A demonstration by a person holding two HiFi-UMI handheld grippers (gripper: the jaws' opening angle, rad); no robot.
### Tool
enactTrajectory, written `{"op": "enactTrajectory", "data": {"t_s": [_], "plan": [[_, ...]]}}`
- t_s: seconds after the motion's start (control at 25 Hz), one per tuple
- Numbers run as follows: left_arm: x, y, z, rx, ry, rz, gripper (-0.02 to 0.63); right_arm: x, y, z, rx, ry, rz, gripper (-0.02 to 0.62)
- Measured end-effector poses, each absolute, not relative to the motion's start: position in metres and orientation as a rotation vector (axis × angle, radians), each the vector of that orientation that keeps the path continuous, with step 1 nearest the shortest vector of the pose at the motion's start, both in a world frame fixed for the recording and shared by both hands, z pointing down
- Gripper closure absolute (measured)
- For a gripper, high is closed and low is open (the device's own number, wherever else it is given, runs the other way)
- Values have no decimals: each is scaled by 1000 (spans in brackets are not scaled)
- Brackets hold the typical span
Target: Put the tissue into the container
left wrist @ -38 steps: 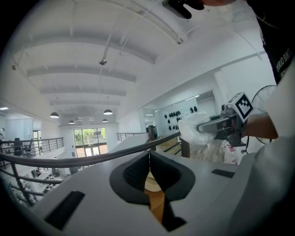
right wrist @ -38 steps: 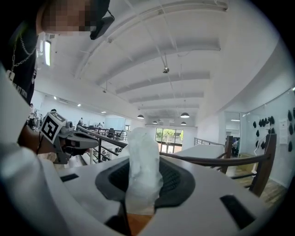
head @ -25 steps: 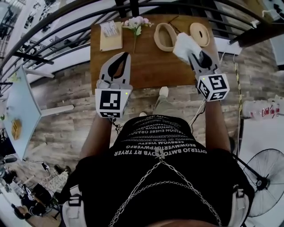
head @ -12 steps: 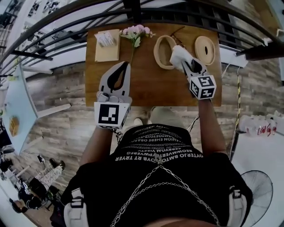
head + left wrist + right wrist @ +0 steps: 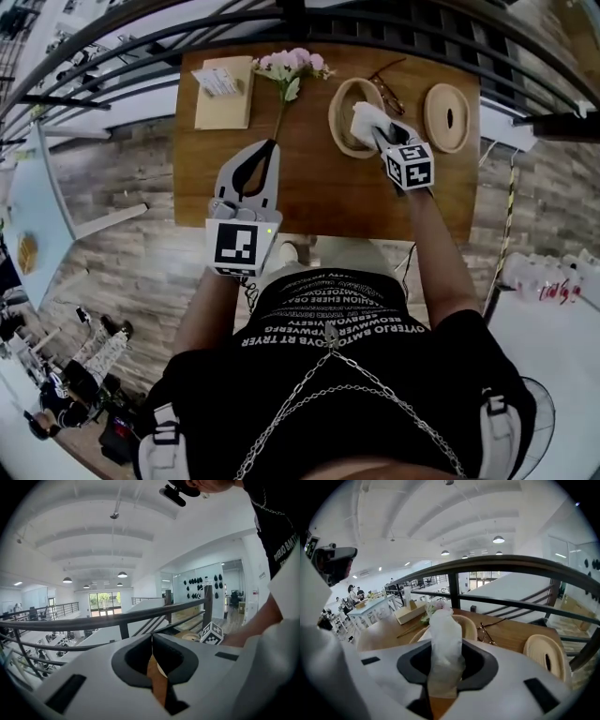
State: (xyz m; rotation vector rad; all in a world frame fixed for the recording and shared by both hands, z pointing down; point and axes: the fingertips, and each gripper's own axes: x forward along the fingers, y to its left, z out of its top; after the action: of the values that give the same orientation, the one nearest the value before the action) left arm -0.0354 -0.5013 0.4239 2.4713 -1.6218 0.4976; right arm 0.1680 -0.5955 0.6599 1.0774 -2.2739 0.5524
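Observation:
A white tissue [image 5: 364,121] is pinched in my right gripper [image 5: 379,138], whose jaws are shut on it. The tissue hangs over the right rim of the oval tan container [image 5: 343,105] on the wooden table [image 5: 309,178]. In the right gripper view the tissue [image 5: 443,620] stands up between the jaws of the right gripper [image 5: 446,643], with the container [image 5: 468,623] just behind it. My left gripper [image 5: 269,145] hovers over the table's middle left, shut and holding nothing; in its own view the left gripper [image 5: 152,637] shows its tips touching.
The container's round lid [image 5: 447,117] lies to the right, and glasses [image 5: 385,90] lie between it and the container. A tissue box [image 5: 225,91] and a pink flower [image 5: 290,67] sit at the back left. A black railing [image 5: 394,23] runs behind the table.
My right gripper has carried the tissue leftward, from between the container and lid to over the container's right rim. The left gripper has hardly moved.

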Motion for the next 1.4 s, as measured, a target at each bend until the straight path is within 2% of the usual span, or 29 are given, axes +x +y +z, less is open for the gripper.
{"op": "enactTrajectory", "data": {"t_s": [0.36,0.48,0.52,0.56,0.64,0.72,0.76,0.84,0.88,0.92,1.4], "plan": [[-42,-490,446,2412,-1592,563,577,148,-599,714,955,-2153,644,462],[-45,-485,447,2410,-1591,566,577,146,-600,721,957,-2127,616,417],[-45,-484,446,2416,-1588,564,577,146,-600,719,971,-2136,615,353],[-45,-481,444,2423,-1585,562,577,148,-600,715,990,-2147,619,318],[-46,-475,441,2433,-1583,555,577,155,-595,702,1033,-2160,624,295],[-50,-469,435,2437,-1589,539,577,165,-587,685,1077,-2159,608,298],[-51,-467,432,2441,-1591,530,577,172,-583,675,1108,-2154,583,314],[-51,-462,425,2463,-1586,516,577,188,-575,651,1183,-2131,512,452],[-49,-460,421,2477,-1580,510,577,195,-569,638,1211,-2127,485,556],[-48,-458,418,2490,-1573,503,577,200,-562,625,1231,-2137,469,578],[-47,-415,369,2627,-1551,454,577,210,-461,448,1478,-2354,192,581]]}}
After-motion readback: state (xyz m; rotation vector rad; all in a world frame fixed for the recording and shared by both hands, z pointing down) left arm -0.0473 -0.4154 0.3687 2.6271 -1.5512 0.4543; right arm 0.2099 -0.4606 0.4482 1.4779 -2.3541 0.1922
